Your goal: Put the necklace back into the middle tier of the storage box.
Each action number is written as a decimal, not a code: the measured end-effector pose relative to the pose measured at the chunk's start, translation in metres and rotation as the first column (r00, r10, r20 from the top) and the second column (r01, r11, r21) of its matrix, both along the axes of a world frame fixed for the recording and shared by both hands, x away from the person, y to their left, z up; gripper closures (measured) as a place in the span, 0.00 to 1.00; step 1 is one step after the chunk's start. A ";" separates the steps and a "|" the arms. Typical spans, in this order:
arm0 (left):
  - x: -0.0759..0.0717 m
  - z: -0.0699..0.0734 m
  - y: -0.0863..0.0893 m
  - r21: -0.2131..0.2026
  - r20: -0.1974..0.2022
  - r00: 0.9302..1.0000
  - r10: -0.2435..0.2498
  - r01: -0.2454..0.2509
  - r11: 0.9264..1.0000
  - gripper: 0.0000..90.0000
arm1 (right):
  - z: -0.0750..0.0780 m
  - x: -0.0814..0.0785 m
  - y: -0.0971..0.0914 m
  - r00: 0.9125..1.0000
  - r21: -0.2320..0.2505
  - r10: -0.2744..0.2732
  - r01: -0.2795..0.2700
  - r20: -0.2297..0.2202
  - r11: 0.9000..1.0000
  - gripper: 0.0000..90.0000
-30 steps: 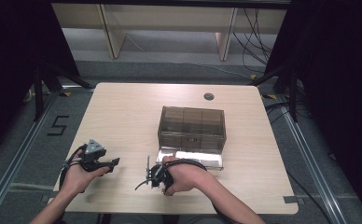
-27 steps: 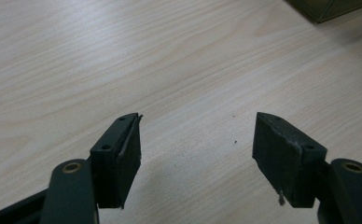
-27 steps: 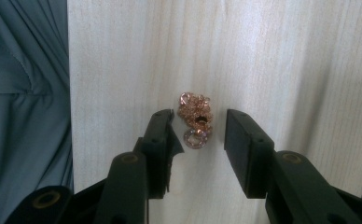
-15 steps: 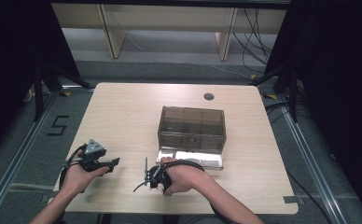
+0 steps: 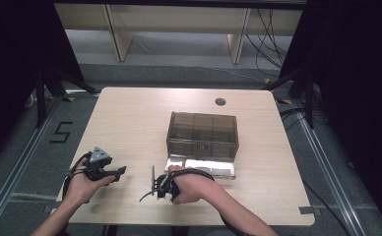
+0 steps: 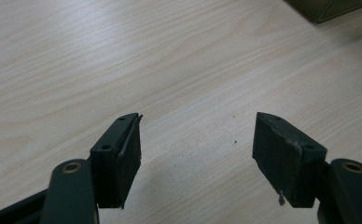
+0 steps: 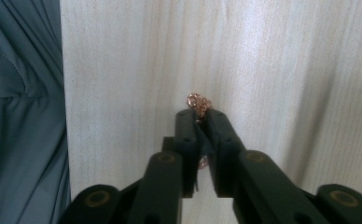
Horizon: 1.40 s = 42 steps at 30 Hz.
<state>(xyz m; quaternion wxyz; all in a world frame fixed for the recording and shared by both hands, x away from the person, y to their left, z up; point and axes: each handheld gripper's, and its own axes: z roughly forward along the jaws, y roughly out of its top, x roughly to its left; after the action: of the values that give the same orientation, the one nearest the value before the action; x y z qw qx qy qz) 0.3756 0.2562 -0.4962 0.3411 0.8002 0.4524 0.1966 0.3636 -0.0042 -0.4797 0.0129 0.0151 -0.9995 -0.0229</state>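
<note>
A small copper-coloured chain (image 7: 198, 101) lies bunched on the pale wooden table (image 5: 130, 123) near its front edge. My right gripper (image 7: 200, 114) has just been closing and is now shut on the chain, with a few links sticking out past the fingertips. In the high view the right gripper (image 5: 154, 183) sits in front of a smoky see-through box (image 5: 202, 129), and the hand covers most of it. My left gripper (image 5: 119, 171) rests at the front left. In its own view the left gripper (image 6: 198, 128) is open over bare wood.
A white tray-like drawer (image 5: 213, 167) lies against the box's front side. A round hole (image 5: 220, 102) is at the table's far edge. Blue-grey cloth (image 7: 20, 116) hangs past the table's edge beside the right gripper. Metal rails (image 5: 12, 172) run along the floor.
Both hands stay where they were. The right gripper's jaws look drawn closer together than a second ago.
</note>
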 end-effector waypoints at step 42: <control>0.000 -0.003 -0.004 -0.038 0.019 1.000 0.022 -0.022 0.999 0.36 | 0.052 0.006 -0.026 0.997 -0.009 -0.062 0.061 -0.052 0.998 0.98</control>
<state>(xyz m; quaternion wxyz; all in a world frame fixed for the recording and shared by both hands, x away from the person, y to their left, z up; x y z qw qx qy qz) 0.3759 0.2527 -0.4991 0.3583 0.7867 0.4614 0.1997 0.3700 -0.0297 -0.4277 0.0384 -0.0163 -0.9989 -0.0199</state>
